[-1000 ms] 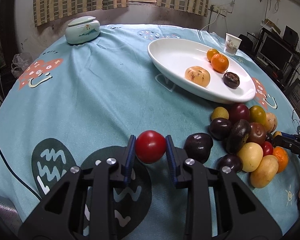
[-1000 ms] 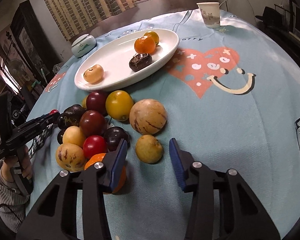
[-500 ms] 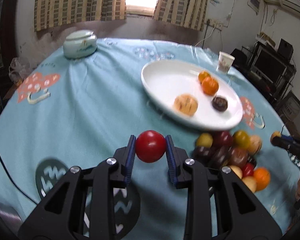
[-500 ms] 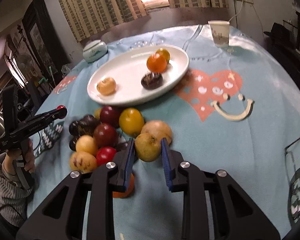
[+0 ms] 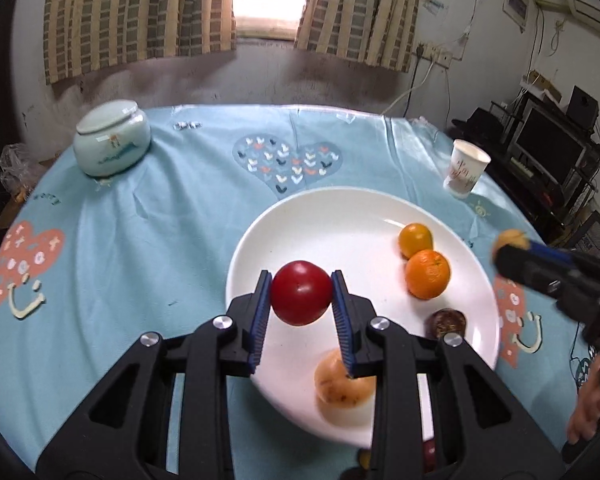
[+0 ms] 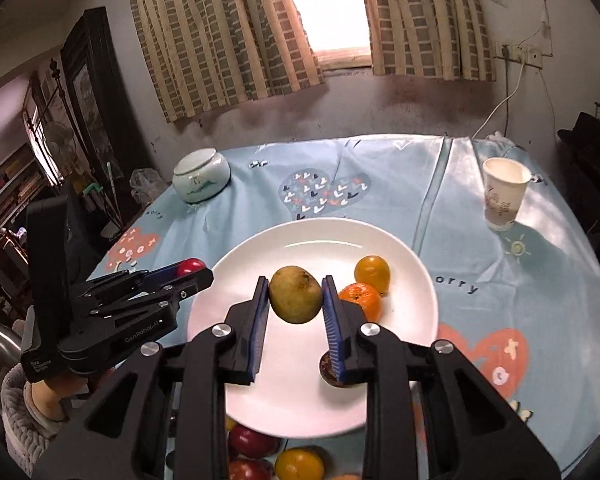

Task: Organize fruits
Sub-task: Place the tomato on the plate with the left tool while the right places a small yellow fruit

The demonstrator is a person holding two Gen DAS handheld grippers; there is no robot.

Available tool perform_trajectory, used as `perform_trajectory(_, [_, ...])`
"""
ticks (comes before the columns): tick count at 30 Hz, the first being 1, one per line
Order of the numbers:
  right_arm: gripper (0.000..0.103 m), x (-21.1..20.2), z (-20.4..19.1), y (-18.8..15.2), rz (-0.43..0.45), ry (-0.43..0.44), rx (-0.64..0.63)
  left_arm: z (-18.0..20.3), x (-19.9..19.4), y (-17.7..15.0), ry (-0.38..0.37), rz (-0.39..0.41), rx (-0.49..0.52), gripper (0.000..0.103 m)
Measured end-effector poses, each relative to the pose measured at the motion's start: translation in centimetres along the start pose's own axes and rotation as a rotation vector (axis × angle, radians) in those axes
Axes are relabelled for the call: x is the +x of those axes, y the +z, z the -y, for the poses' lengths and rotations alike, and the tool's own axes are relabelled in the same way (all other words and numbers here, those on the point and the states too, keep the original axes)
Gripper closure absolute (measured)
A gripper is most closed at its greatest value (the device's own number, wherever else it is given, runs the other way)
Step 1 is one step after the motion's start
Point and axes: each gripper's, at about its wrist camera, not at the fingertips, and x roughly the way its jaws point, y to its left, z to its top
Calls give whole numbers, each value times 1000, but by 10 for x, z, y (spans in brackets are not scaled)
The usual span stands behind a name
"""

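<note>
Left tongs clamp a glossy red tomato; right tongs clamp a dull olive-brown fruit.

Right gripper clamps a greenish-brown fruit, perhaps a pear, over the white plate

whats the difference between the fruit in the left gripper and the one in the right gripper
The red fruit in the left gripper is glossy, deep red and nearly round; the yellow-green fruit in the right gripper is dull, olive-yellow, speckled and more egg-shaped. The red one spans a slightly wider jaw gap. Both are clamped between blue pads and held above the white plate, not resting on it.
</note>
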Motion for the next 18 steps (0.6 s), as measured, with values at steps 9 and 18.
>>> perform_trajectory(9, [76, 57, -3, -20, -153, -31, -52, 6, 41, -10, 16, -79, 42, 72])
perform_trajectory(18, [42, 50, -2, -19, -113, -76, -66, 3, 32, -7, 49, -41, 32, 38])
